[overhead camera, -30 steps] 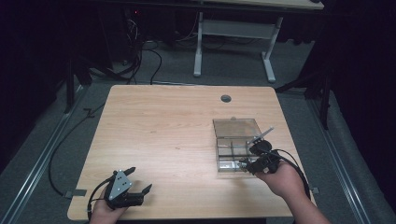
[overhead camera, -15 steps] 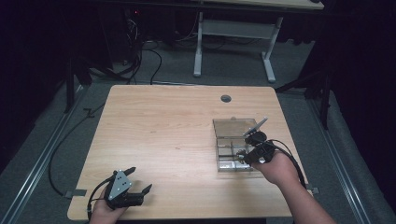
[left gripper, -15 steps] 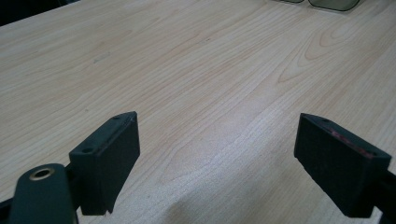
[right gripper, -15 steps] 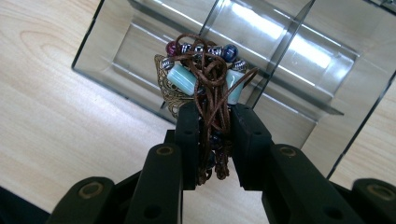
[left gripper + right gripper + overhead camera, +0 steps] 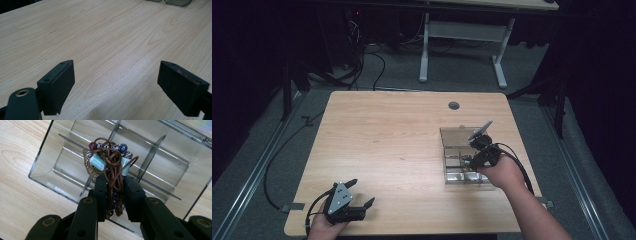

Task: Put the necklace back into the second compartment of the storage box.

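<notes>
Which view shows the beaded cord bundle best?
The right gripper view: the beaded cord bundle sits pinched in the right gripper over the clear divided box, beads and knots distinct. In the high view it's an indistinct speck; the left gripper view faces bare table.

The table (image 5: 402,145) is pale wood with a wavy grain, and the box (image 5: 62,162) on it is clear plastic. The cord bundle (image 5: 112,162) is brown, strung with pale turquoise, dark red, blue and silvery beads, between black jaws
</notes>
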Available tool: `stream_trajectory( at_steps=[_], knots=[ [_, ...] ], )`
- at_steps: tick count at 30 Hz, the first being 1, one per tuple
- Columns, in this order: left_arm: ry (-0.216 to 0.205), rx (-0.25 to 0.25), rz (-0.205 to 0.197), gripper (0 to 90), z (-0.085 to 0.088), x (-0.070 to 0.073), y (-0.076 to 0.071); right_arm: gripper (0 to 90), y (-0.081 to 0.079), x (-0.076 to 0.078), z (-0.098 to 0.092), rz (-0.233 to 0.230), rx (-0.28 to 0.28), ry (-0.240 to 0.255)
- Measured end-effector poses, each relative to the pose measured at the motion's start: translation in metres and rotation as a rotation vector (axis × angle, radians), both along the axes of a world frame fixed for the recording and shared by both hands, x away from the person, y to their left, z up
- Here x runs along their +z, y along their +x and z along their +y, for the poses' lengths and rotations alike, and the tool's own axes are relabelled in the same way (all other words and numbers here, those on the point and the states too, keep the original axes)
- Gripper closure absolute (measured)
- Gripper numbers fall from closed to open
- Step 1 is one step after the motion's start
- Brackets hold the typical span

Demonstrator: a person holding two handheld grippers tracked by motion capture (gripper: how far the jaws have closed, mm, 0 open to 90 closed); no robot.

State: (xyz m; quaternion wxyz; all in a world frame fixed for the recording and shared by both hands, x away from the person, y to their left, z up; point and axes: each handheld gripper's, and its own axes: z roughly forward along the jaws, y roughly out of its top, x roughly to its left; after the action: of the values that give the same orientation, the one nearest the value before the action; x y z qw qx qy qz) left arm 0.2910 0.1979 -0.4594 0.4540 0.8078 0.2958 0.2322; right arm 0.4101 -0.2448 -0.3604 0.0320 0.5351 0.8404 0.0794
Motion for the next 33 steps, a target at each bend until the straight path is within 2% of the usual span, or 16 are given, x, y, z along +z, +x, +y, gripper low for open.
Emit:
stream_trajectory(
  at_steps=[5, 10, 16, 27, 33],
  knots=[
    [0.000, -0.002, 0.001, 14.8, 0.000, 0.000, 0.000, 74.5, 0.009, -0.001, 0.001, 0.003, -0.001, 0.000],
    [0.002, -0.002, 0.001, 14.8, 0.000, 0.000, 0.000, 74.5, 0.017, -0.003, 0.002, 0.007, -0.022, -0.011],
    [0.000, -0.004, 0.000, 14.8, 0.000, 0.000, 0.000, 74.5, 0.028, -0.008, 0.000, 0.012, -0.017, -0.034],
    [0.001, -0.005, 0.000, 14.8, 0.000, 0.000, 0.000, 74.5, 0.041, -0.027, -0.003, 0.039, -0.048, -0.067],
    [0.002, -0.006, 0.000, 14.8, 0.000, 0.000, 0.000, 74.5, 0.046, -0.034, -0.002, 0.053, -0.051, -0.063]
  ],
)
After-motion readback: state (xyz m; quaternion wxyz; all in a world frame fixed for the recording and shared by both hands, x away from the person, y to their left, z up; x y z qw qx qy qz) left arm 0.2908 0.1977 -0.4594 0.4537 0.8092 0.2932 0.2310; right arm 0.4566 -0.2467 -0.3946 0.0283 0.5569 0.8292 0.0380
